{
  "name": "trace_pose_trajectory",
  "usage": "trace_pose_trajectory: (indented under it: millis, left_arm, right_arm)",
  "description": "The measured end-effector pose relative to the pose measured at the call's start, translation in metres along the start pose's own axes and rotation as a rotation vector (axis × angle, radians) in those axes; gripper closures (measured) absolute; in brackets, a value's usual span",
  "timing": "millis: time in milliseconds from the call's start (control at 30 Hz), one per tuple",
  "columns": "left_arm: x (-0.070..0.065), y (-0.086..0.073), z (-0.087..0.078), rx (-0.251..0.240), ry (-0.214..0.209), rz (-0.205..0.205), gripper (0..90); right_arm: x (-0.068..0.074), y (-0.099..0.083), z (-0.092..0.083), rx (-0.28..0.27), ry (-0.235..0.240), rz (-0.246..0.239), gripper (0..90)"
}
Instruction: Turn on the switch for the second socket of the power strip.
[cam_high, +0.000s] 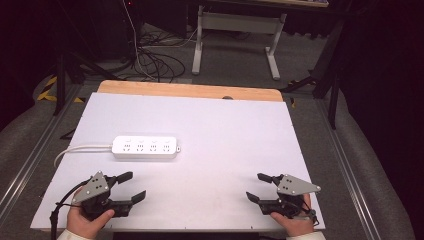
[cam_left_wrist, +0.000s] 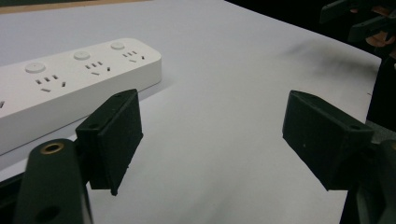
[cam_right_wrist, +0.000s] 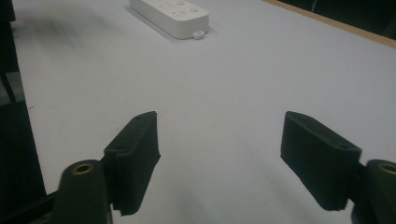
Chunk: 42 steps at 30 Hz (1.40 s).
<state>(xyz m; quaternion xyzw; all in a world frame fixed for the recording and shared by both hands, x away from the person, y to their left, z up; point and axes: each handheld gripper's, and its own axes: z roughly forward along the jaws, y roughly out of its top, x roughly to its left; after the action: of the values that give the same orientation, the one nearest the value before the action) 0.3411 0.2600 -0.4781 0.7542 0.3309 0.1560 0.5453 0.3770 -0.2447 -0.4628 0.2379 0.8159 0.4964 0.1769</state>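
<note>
High view is showing me both tools resting at the near edge: left gripper (cam_high: 131, 186) at seven o'clock and right gripper (cam_high: 259, 187) at five, jaws spread, pinching nothing. Farther off, the power strip (cam_high: 145, 147) is lying at ten o'clock; I'm judging its cord (cam_high: 80, 149) risks snagging and dragging it.
</note>
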Motion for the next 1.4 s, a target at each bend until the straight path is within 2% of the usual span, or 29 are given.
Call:
trace_pose_trajectory:
  millis: [100, 233, 500, 900, 1000, 1167, 1300, 1400]
  left_arm:
    - [0.000, 0.001, -0.001, 0.009, 0.014, 0.003, 19.8]
    - [0.000, 0.002, -0.002, 0.007, 0.034, 0.009, 19.5]
    - [0.000, 0.002, -0.002, 0.006, 0.046, 0.004, 19.4]
    - [0.000, 0.003, -0.002, 0.018, 0.061, 0.026, 17.8]
    - [-0.001, 0.005, -0.002, 0.022, 0.071, 0.012, 16.9]
    - [0.000, 0.010, -0.004, 0.029, 0.054, 0.000, 14.5]
    - [0.000, 0.017, -0.005, 0.056, 0.062, 0.025, 18.7]
    - [0.001, 0.020, -0.006, 0.063, 0.059, 0.023, 21.0]
  right_arm:
    - [0.000, 0.000, 0.001, 0.015, -0.006, 0.003, 23.7]
    - [-0.001, 0.000, 0.000, 0.009, -0.016, 0.002, 22.6]
    - [-0.002, 0.000, 0.000, 0.010, -0.017, 0.004, 22.4]
    - [-0.002, 0.000, 0.001, 0.014, -0.014, 0.002, 22.4]
    - [-0.002, 0.000, 0.002, 0.018, -0.011, 0.004, 22.4]
    - [-0.001, 0.000, 0.002, 0.019, -0.013, 0.006, 22.5]
    - [-0.001, 0.000, 0.004, 0.025, -0.009, 0.007, 23.0]
    - [-0.001, 0.000, 0.004, 0.025, -0.009, 0.007, 23.0]
